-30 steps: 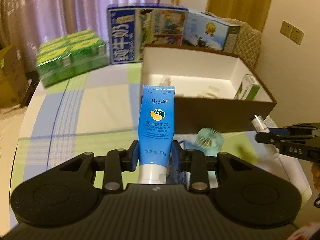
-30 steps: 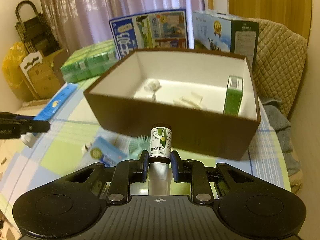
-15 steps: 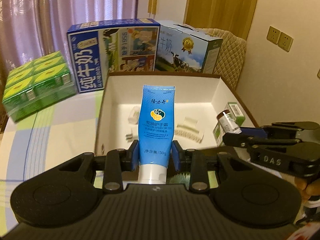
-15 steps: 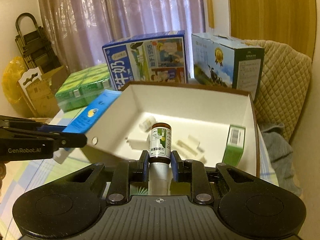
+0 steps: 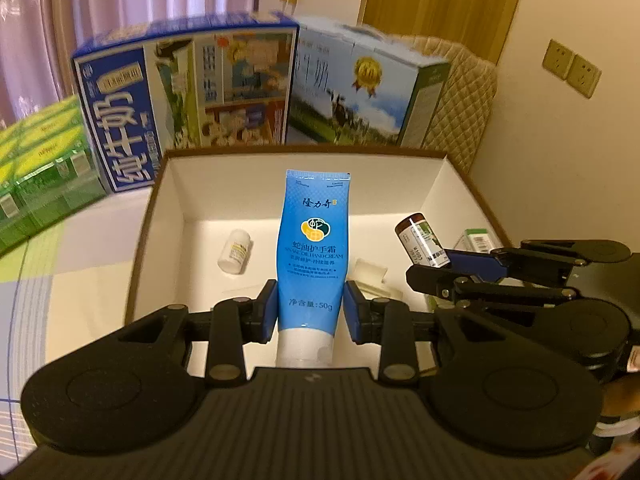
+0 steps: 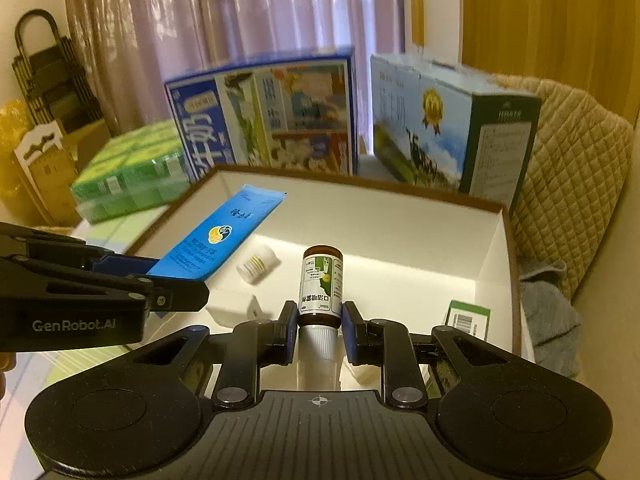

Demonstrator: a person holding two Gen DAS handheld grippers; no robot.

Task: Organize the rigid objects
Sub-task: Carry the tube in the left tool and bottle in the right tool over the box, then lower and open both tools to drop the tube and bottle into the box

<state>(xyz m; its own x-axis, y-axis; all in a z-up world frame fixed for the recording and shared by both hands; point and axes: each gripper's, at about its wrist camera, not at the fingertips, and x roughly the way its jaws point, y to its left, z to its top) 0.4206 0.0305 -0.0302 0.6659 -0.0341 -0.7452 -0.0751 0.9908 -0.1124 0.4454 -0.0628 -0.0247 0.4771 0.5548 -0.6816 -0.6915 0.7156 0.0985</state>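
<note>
Two loaded grippers crowd one box [image 5: 158, 184]: left gripper [image 5: 310, 312] clamped on the hand cream tube [image 5: 314, 248], right gripper [image 6: 319, 332] on the brown bottle [image 6: 322, 280], so a careless release could knock them together.

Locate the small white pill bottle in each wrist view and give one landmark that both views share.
Left wrist view: white bottle lies on the box floor, left of the blue tube.
Right wrist view: it lies at centre, between the tube and the brown bottle.
Shared landmark: blue milk carton behind the box.

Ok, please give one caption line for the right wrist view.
Right gripper holds a brown bottle over the open box; left gripper brings a blue tube.
</note>
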